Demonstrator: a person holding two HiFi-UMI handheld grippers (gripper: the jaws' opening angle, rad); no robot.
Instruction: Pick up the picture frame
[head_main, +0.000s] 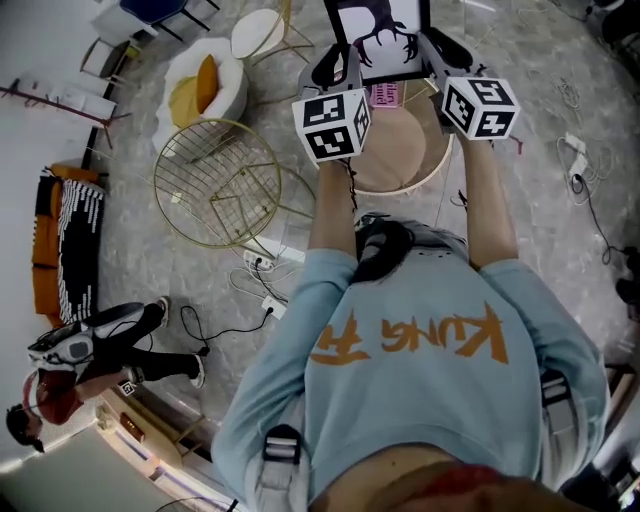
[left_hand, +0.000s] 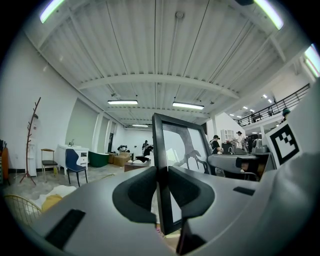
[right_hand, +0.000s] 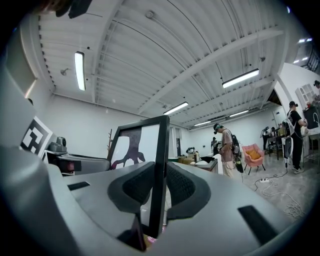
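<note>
My left gripper (left_hand: 161, 186) is clenched on the left edge of the black rectangular picture frame (head_main: 378, 35), whose print is a dark branching silhouette on white. My right gripper (right_hand: 159, 187) grasps its right edge. The frame stands upright between them, held over the far edge of the round light-wood table (head_main: 405, 165).

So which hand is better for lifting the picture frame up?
Neither wins, probably: left tongs pinch the picture frame on its left edge, right tongs on its right edge, so both should lift together.
</note>
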